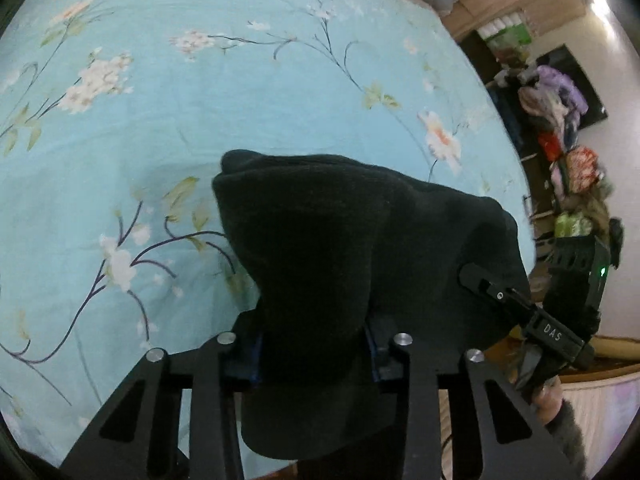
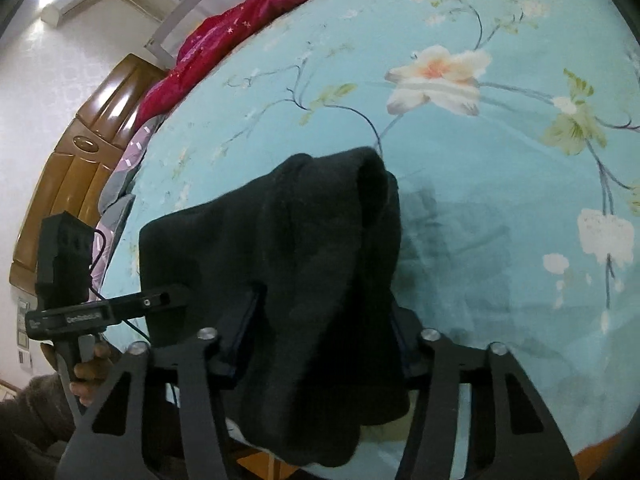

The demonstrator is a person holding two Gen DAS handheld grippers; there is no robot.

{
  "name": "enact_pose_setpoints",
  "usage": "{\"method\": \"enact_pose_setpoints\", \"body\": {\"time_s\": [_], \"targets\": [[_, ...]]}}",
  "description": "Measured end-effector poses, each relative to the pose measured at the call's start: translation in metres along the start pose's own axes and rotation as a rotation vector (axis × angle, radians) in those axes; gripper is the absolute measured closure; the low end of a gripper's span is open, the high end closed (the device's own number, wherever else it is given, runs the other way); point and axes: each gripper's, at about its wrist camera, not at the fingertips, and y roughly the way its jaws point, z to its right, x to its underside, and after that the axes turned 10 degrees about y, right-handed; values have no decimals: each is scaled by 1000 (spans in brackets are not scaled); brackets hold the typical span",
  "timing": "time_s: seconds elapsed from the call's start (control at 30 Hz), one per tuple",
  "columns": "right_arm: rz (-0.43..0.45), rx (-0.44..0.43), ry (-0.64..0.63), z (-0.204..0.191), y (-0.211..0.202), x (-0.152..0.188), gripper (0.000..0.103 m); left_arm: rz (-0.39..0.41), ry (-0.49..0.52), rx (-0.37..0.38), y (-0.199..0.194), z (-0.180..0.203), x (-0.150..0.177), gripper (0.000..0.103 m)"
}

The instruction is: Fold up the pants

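Black pants, thick fuzzy fabric, bunched up and held off the bed between both tools; in the left wrist view the bundle fills centre to 6 o'clock, a rounded fold sticking up toward 11 o'clock, loose cloth hanging down past the finger linkage at 6. Same pants in the right wrist view: centre of frame, folded hump at 12 o'clock of the bundle, a tail drooping to 6 o'clock. Left gripper: jaws part-closed, blue-edged pads pressed on either side of the cloth, clamped on the pants. Right gripper: jaws about half apart, a thick wad of the pants filling the gap, pads against the fabric on both sides, gripped. No earlier view given, so nothing on jaw motion. Each view shows the other tool: right tool at 4 o'clock in the left wrist view with its fingertip touching the bundle edge, left tool at 8 o'clock in the right wrist view, its finger reaching the bundle's left edge. Under it all, light blue floral bedsheet, smooth, covering most of both views. Red quilt at 11 o'clock in the right wrist view, wooden headboard at 9. Pile of clothes at 2–3 o'clock in the left wrist view, off the bed.
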Motion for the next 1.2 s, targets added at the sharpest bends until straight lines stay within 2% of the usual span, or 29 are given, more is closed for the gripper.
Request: {"method": "enact_pose_setpoints", "body": {"time_s": [0.1, 0.23, 0.33, 0.4, 0.43, 0.5, 0.53, 0.57, 0.6, 0.63, 0.67, 0.77, 0.8, 0.83, 0.87, 0.93, 1.03, 1.2], "targets": [[3, -23, -20, -25, -7, -1, 52, 39, -5, -7, -20, -10, 0, 70], [-11, -73, -78, -76, 2, -5, 52, 158, -65, 1, -75, -43, -5, 71], [-6, -132, -121, -118, 19, -16, 52, 237, -75, -77, -115, -69, -8, 66], [-11, -148, -129, -134, 37, -21, 52, 246, -98, -159, -125, -88, -9, 55], [-16, -135, -135, -140, 50, -23, 52, 245, -108, -243, -124, -100, -9, 45], [-24, -16, -171, -148, 86, -24, 50, 206, -120, -422, -112, -120, -7, 44], [-40, 71, -187, -148, 105, -23, 48, 152, -122, -485, -104, -131, -4, 41], [-57, 179, -204, -146, 122, -21, 48, 126, -134, -465, -101, -139, 1, 39], [-50, 202, -198, -144, 126, -20, 47, 140, -152, -440, -102, -140, 4, 39], [-35, 178, -177, -143, 120, -21, 47, 183, -173, -421, -112, -142, 12, 38], [-15, 164, -158, -144, 110, -22, 47, 219, -180, -432, -122, -142, 19, 33], [57, 228, -190, -158, 76, -18, 42, 295, -166, -504, -137, -130, 34, 24], [70, 240, -198, -162, 69, -16, 27, 317, -163, -533, -139, -124, 42, 23], [87, 256, -206, -166, 59, -13, 6, 325, -162, -560, -140, -120, 49, 23], [119, 282, -211, -169, 47, -4, 0, 326, -157, -592, -141, -115, 55, 23], [175, 328, -216, -173, 34, 9, 0, 317, -134, -665, -133, -103, 64, 23], [145, 394, -247, -170, 31, 28, 0, 311, -106, -750, -120, -90, 84, 23], [156, 533, -352, -164, 27, 65, 0, 303, -66, -780, -112, -74, 111, 23]]}}
